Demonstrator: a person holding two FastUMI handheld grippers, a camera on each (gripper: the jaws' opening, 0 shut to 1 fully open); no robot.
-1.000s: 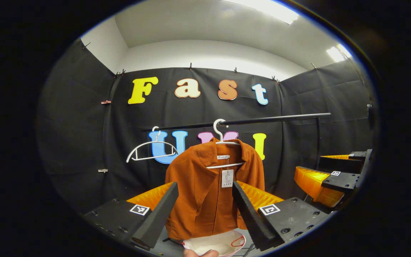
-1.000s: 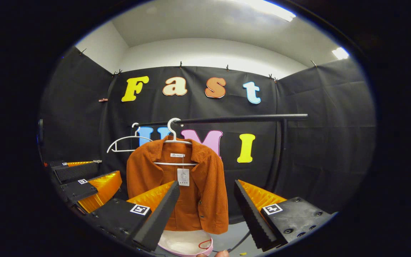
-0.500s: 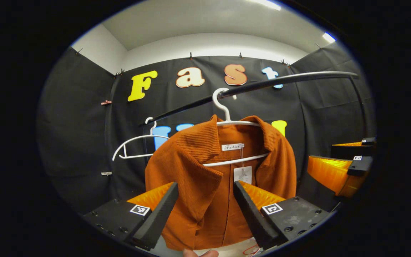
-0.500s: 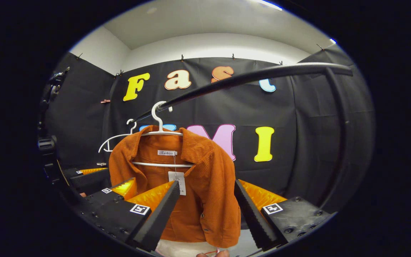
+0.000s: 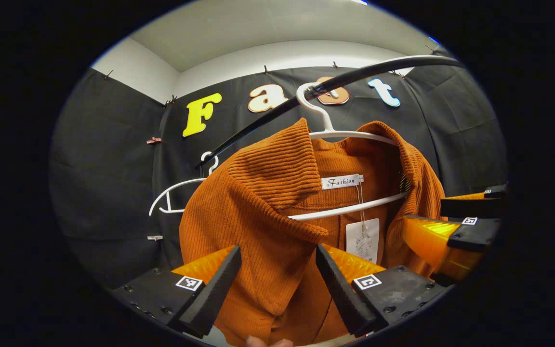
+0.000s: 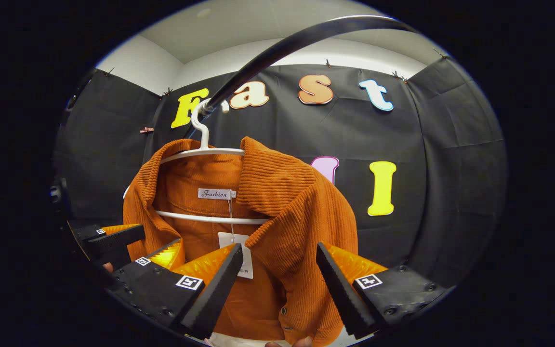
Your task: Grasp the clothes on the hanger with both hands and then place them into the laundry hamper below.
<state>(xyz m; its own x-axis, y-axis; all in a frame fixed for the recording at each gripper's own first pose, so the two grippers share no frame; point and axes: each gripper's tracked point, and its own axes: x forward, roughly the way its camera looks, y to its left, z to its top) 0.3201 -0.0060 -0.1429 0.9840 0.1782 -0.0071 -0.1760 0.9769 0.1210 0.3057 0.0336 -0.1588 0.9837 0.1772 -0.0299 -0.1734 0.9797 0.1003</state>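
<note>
An orange corduroy jacket (image 5: 258, 221) hangs on a white hanger (image 5: 350, 136) hooked over a black rail (image 5: 258, 127). My left gripper (image 5: 277, 250) is open, with the jacket's collar and front panel close in front of and between its fingers. In the right gripper view the same jacket (image 6: 301, 217) hangs from the hanger (image 6: 200, 152). My right gripper (image 6: 279, 248) is open, its fingers either side of the jacket's other shoulder front. Each gripper appears at the edge of the other's view: right gripper (image 5: 431, 214), left gripper (image 6: 161, 236). A pale sliver of the hamper (image 6: 219, 340) peeks out below the hem.
An empty white hanger (image 5: 176, 193) hangs further along the rail (image 6: 268, 53), behind the jacket. A white paper tag (image 5: 362, 241) dangles inside the collar. Black cloth walls close in the booth on three sides. A fingertip (image 6: 301, 342) shows at the bottom edge.
Both grippers have moved forward and up toward the jacket, which now looms large between their open fingers. The hamper has almost slipped out of sight below.
</note>
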